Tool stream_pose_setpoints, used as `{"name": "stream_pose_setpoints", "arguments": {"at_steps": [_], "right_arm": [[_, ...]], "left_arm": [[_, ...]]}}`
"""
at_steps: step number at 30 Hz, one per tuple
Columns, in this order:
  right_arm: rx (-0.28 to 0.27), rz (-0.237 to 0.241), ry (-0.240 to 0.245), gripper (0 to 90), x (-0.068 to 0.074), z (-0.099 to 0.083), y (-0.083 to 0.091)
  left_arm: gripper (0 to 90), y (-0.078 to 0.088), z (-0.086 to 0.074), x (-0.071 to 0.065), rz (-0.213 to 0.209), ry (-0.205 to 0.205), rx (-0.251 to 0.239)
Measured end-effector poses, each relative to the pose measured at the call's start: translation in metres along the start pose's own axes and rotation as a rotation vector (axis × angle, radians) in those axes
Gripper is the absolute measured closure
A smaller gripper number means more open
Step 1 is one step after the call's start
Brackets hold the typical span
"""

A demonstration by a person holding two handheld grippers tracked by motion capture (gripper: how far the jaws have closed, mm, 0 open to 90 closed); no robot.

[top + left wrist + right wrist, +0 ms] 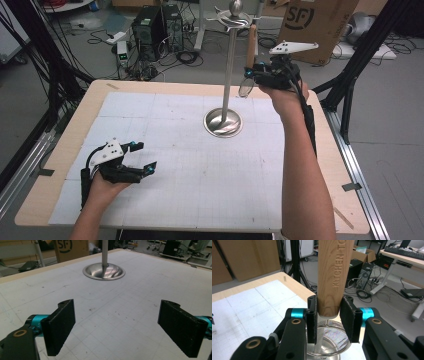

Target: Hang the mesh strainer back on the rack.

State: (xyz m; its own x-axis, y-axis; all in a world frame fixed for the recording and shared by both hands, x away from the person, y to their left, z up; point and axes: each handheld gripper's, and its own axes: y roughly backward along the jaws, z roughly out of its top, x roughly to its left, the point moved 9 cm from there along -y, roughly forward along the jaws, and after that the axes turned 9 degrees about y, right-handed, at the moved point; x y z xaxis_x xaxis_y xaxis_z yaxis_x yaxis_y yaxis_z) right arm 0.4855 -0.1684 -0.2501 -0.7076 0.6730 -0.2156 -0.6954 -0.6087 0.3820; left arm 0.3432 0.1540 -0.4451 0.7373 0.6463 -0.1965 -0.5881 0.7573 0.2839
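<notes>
- Right gripper (251, 76), upper right of centre in high view: jaws clamped on wooden handle (333, 275) of a small mesh strainer (329, 340); handle upright, lettering "KITCHEN TO…" readable in right gripper view.
- Strainer bowl below the jaws, hanging beside steel stand pole (229, 70), raised above the worktop (60, 145).
- Stand base (223, 122): round steel dish, centre of frame, on gridded white mat (200, 180).
- Hooked top of stand (235, 17) at upper centre, just left of handle's upper end.
- Left gripper (142, 156), lower left: jaws released, spread wide, nothing between; low over mat, well apart from stand.
</notes>
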Motion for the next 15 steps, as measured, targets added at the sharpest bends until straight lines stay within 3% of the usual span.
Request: {"name": "stream_pose_setpoints", "arguments": {"at_steps": [15], "right_arm": [[-0.009, -0.005, -0.001, 53.6, 0.0013, -0.0020, 0.0083]], "left_arm": [[15.0, -0.0002, -0.0004, 0.0001, 0.000, -0.001, 0.004]]}}
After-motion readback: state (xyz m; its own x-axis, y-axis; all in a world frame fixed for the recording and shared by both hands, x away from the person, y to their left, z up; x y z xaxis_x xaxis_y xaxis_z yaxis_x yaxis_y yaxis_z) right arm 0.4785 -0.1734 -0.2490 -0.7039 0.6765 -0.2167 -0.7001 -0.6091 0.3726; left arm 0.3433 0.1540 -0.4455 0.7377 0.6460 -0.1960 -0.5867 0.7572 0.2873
